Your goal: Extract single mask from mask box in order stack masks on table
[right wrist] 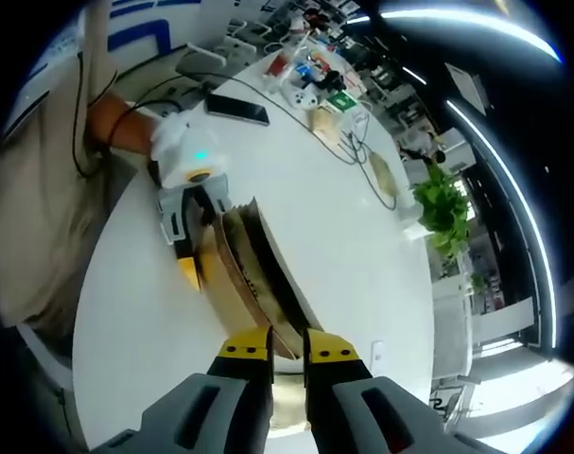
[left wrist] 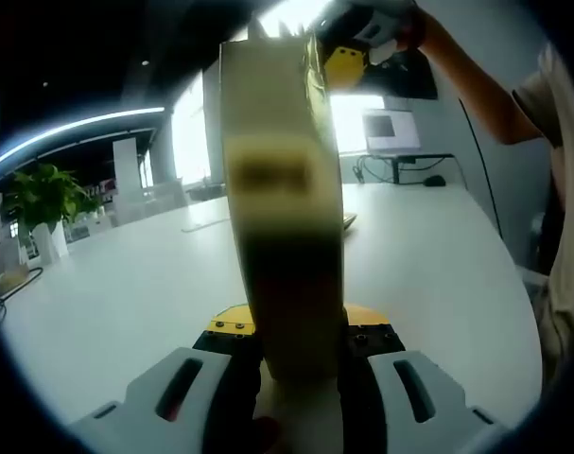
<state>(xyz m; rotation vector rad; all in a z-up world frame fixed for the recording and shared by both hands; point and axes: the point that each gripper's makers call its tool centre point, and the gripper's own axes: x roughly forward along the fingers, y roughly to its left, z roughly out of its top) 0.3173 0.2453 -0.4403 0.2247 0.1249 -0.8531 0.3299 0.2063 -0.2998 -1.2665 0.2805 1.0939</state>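
I see a white table (right wrist: 353, 236) carrying everything. On its far end lie a dark phone (right wrist: 237, 110), cables (right wrist: 348, 128), small bottles (right wrist: 301, 71), and a flat tan item (right wrist: 383, 175); a potted plant (right wrist: 443, 208) stands beyond the edge.

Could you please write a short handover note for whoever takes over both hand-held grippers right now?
Left hand-held gripper: shut on one end of the mask box, holding it up off the table.
Right hand-held gripper: jaws close together at the other end of the box; whether they pinch the box or a mask, I cannot tell.
Things: in the left gripper view the box stands on end between the jaws. Clutter and a potted plant sit at the far side.
Done: box lifted.
Left: no mask visible on the table yet; pull them out one at a time and stack them.
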